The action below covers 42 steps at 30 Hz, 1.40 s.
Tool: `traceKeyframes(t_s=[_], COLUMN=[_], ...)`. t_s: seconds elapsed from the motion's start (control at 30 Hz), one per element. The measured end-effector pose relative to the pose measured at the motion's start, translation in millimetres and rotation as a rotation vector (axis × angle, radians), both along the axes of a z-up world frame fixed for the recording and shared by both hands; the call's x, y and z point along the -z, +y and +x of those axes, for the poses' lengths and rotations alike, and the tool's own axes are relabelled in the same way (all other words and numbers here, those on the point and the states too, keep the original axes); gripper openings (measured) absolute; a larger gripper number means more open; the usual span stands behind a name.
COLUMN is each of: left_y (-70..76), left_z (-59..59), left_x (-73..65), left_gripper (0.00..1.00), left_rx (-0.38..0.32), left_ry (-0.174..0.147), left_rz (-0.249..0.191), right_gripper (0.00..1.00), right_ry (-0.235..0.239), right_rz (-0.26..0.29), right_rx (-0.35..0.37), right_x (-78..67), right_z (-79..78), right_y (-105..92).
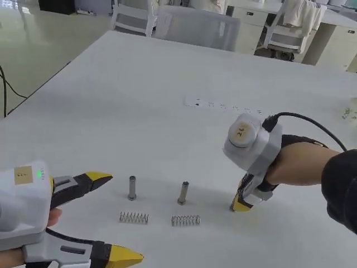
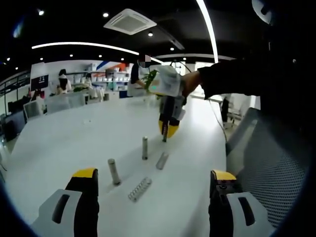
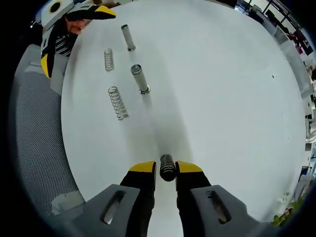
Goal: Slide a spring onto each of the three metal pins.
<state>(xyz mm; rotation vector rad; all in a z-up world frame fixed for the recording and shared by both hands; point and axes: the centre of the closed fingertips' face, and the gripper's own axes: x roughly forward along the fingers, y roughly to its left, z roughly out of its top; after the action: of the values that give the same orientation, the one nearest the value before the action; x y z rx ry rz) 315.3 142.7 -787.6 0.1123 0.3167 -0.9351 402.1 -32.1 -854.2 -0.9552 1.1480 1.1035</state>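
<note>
Right gripper view: right gripper [image 3: 167,170] angled down, seemingly clamping spring [image 3: 168,166]

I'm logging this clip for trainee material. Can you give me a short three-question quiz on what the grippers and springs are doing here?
1. What is the right gripper shut on?
2. In the head view, the left-hand spring and the middle spring:
A. lie flat on the table
B. sit over pins
C. hang from a gripper
3. True or false: the left gripper is shut.

Key
1. A third spring, held between its jaws.
2. A
3. False. Its jaws stand wide apart with nothing between them.
</note>
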Motion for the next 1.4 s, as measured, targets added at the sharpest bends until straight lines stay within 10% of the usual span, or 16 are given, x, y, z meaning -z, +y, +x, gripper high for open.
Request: traceKeyframes(t_s=[0.57, 1.4], left_y=[-2.2, -3.0], left_z=[-1.2, -1.5], left_x=[1.0, -0.1], left_gripper=[0.9, 0.89], left_rx=[0.006, 0.01], left_ry=[0.003, 0.002], left_rz=[0.004, 0.011], right_gripper=[0.27, 0.22], right_ry=[-0.083, -0.037], right_rz=[0.047, 0.083], right_rx=[-0.055, -0.202], right_x=[-18.9, -19.6], right_z=[4.2, -34.9], right_y=[10.5, 56.0])
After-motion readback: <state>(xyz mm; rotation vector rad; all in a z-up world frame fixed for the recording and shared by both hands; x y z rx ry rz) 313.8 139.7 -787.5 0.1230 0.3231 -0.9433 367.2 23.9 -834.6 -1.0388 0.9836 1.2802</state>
